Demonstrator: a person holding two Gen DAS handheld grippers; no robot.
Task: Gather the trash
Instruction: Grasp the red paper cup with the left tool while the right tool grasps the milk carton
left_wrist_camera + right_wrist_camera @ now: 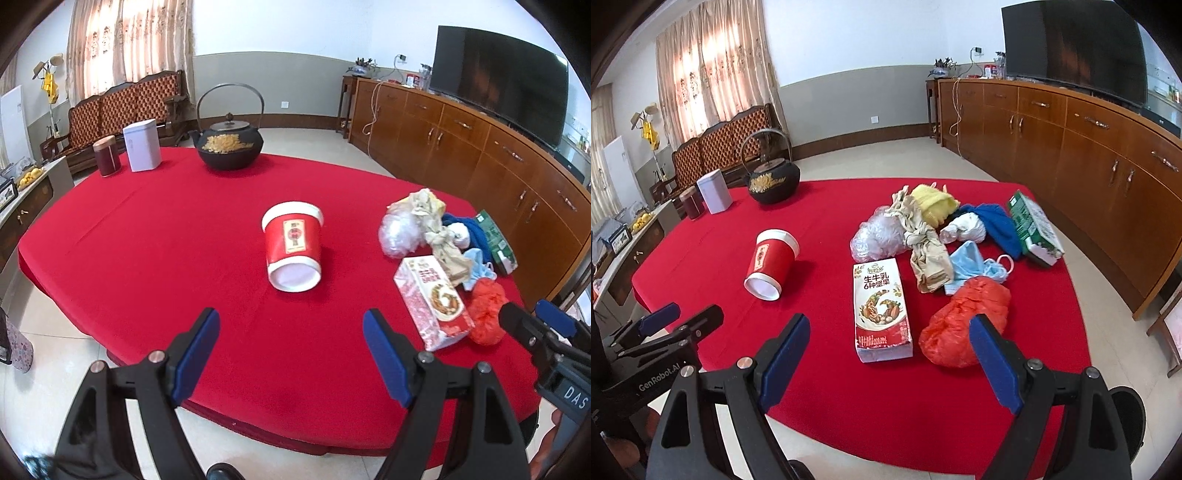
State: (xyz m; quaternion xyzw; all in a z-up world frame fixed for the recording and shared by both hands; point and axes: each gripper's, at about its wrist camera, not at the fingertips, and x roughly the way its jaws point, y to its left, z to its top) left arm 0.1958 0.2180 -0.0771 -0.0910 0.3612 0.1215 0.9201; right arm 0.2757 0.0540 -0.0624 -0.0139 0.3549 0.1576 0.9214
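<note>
Both jaws stand wide with nothing in them: the left gripper (291, 354) and the right gripper (890, 362) hang over the near edge of the red table (827, 398).

Trash lies in a pile at two o'clock from the left gripper. The milk box (881, 308) and the red bag (964, 321) are nearest the right gripper, at twelve and one o'clock. I think the red bag is the best first grab: come down over it and squeeze the middle. The cup (293, 251) lies on its side, well apart.

The kettle (229, 144), white tin (142, 146) and jar (106, 156) sit far back, at eleven o'clock. Nothing blocks the way.
</note>
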